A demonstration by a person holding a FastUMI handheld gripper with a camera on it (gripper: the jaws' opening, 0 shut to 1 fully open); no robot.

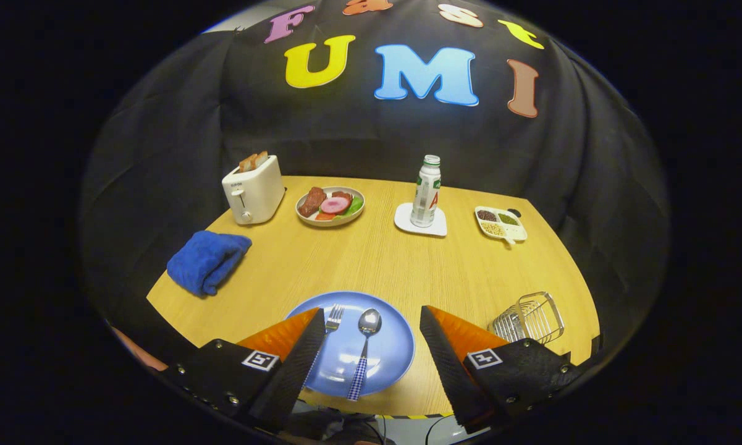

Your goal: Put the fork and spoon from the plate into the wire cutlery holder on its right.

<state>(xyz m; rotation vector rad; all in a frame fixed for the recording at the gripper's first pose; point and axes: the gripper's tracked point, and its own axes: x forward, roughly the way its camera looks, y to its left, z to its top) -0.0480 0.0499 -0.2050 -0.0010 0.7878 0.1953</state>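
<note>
A blue plate [390, 355] lies at the near edge of the wooden table, between my fingers. On it rest a spoon [366, 341] with a blue checked handle and, to its left, a fork [333, 317] whose handle is partly hidden by my left finger. The wire cutlery holder [528, 319] stands to the right of the plate, just beyond my right finger. My gripper [372, 316] hovers above the plate, open, with nothing held between its fingers [306, 349].
A folded blue cloth [207, 261] lies at the left. At the back stand a white toaster [253, 188] with bread, a plate of food [330, 206], a bottle [426, 191] on a white coaster, and a divided tray [501, 224] of grains.
</note>
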